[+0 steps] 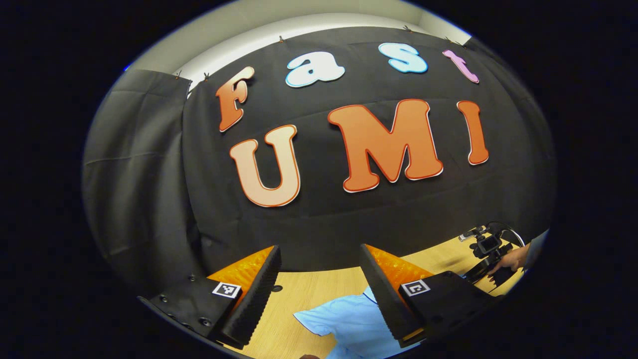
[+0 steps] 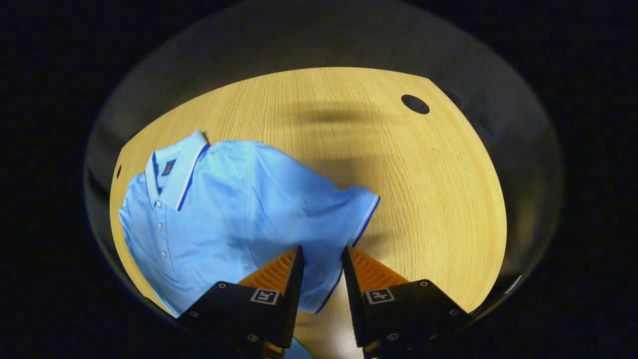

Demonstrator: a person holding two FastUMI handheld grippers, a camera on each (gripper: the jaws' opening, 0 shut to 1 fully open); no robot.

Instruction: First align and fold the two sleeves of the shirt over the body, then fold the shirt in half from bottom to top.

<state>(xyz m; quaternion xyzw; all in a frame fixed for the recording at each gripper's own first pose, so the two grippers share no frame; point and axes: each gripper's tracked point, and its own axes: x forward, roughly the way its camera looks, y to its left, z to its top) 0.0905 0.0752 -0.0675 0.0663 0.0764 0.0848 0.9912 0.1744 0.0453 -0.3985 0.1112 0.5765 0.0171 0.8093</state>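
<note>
Blue shirt (image 2: 224, 209) lies on the tabletop (image 2: 423, 199); right tongs (image 2: 321, 259) spread over its sleeve (image 2: 349, 209), perhaps not touching; left tongs (image 1: 319, 279) spread wide above.

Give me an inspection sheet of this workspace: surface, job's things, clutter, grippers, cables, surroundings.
Surface: light wooden table with a round dark hole near the far corner.
Job's things: blue polo shirt lying face up, collar at the far left, one sleeve spread out toward the bare wood; no fold made yet.
Clutter: nothing seen.
Grippers: left gripper open, raised, aimed at the wall; right gripper open, its fingers over the shirt's edge by the sleeve, contact cannot be told.
Cables: nothing seen clearly.
Surroundings: black cloth wall; a hand holding a dark device at the table's right end.
</note>
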